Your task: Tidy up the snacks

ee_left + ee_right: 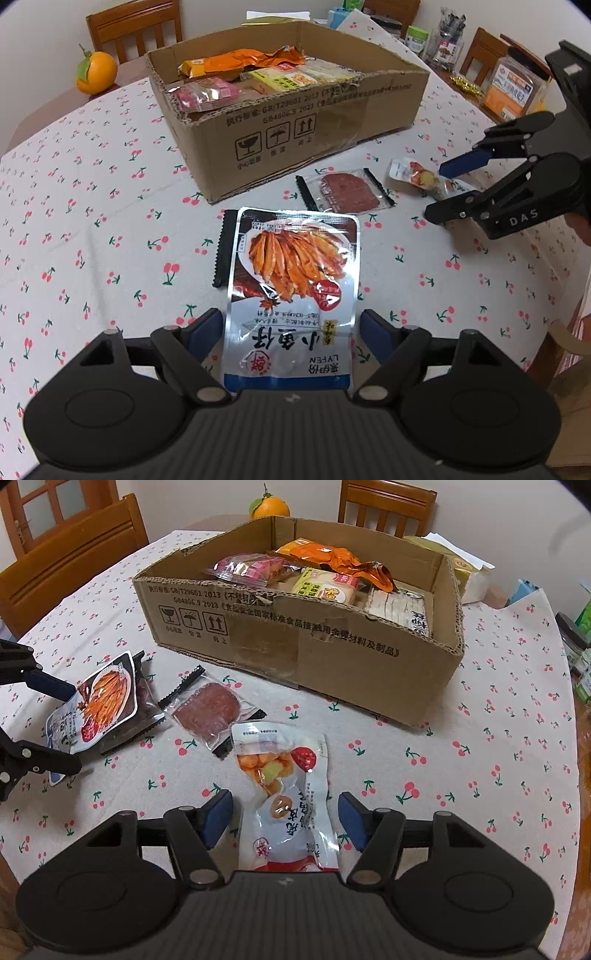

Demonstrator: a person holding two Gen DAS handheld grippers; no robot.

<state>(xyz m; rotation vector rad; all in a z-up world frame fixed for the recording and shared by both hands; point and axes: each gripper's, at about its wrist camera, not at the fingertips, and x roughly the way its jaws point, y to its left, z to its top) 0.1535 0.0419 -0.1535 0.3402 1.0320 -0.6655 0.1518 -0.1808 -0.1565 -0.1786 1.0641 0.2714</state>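
Note:
A silver fish-snack packet lies lengthwise between the jaws of my left gripper, whose blue pads rest against its two long edges. It partly covers a dark packet. My right gripper is open around a white packet of orange balls that lies flat on the cloth, with a gap at each pad. A clear packet with a red meat slice sits between the two. Behind them stands the cardboard box holding several snacks.
The table wears a cherry-print cloth. An orange sits beyond the box. Wooden chairs ring the table. Jars and boxes crowd the far right edge.

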